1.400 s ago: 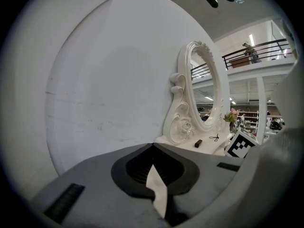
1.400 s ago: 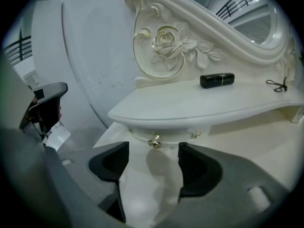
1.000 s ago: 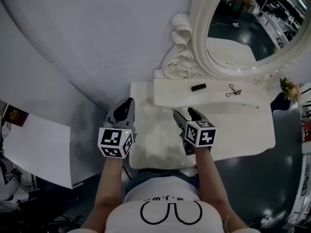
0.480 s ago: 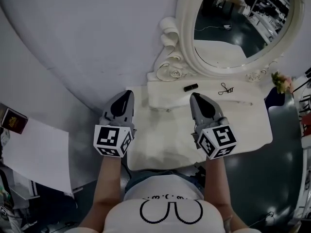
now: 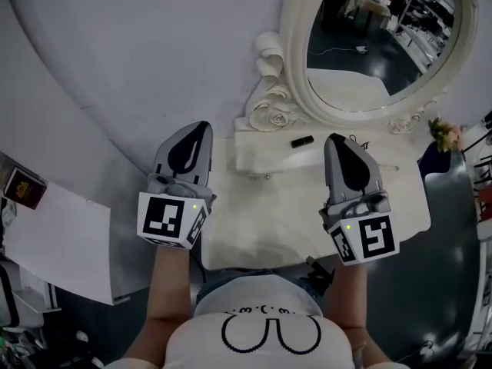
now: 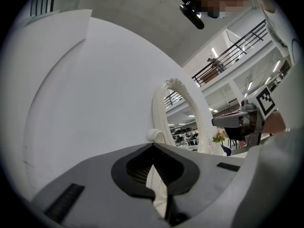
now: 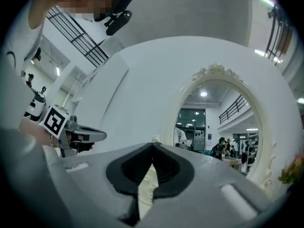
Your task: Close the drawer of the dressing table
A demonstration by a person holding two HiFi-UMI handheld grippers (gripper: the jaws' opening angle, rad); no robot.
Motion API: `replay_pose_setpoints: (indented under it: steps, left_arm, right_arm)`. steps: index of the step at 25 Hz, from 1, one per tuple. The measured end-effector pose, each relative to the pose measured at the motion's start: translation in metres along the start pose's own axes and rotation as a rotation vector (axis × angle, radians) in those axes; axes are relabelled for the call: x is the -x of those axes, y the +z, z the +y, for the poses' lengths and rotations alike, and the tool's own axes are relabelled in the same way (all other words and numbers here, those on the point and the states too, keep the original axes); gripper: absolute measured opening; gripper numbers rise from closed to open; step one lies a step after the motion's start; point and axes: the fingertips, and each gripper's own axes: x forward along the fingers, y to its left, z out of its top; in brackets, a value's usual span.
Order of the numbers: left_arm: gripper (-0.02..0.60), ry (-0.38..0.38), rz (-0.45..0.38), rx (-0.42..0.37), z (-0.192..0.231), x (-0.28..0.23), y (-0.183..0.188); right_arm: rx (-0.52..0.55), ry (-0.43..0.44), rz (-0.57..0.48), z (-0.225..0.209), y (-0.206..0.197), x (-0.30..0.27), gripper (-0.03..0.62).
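The white dressing table (image 5: pixel 400 214) stands against the wall under an oval mirror (image 5: pixel 369 37). A low shelf unit (image 5: pixel 254 156) at the table's back has a small knob (image 5: pixel 267 177) on its front; I see no drawer standing out. My left gripper (image 5: pixel 201 127) hovers above the table's left edge, shut and empty. My right gripper (image 5: pixel 334 139) is raised over the right half, also shut with nothing in it. In both gripper views the jaws meet at the tip, left gripper (image 6: pixel 153 146) and right gripper (image 7: pixel 153 146), each aimed at the wall and mirror frame (image 7: pixel 175 108).
A small black tube (image 5: pixel 301 140) and a black scissor-like tool (image 5: pixel 360 138) lie on the shelf unit. Flowers (image 5: pixel 440 133) stand at the right end. A white board (image 5: pixel 61 244) with a dark red booklet (image 5: pixel 19 187) sits to the left, below table height.
Both grippers have risen from just over the tabletop toward the camera. The right gripper's jaws went from open to shut and it rolled and swung right.
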Motion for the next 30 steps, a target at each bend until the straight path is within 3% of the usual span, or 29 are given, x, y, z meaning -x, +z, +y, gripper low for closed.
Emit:
replay_pose_setpoints:
  steps: [7,30]
  left_arm:
    - [-0.002,0.002,-0.058,-0.059,-0.002,0.000,0.035]
    - [-0.002,0.024,-0.080,-0.040,0.007,0.009,0.044]
  right_arm:
    - [0.027,-0.024,-0.022,-0.003,0.018,0.006,-0.003]
    - [0.025,-0.035,0.002,0.003,0.020,0.008,-0.002]
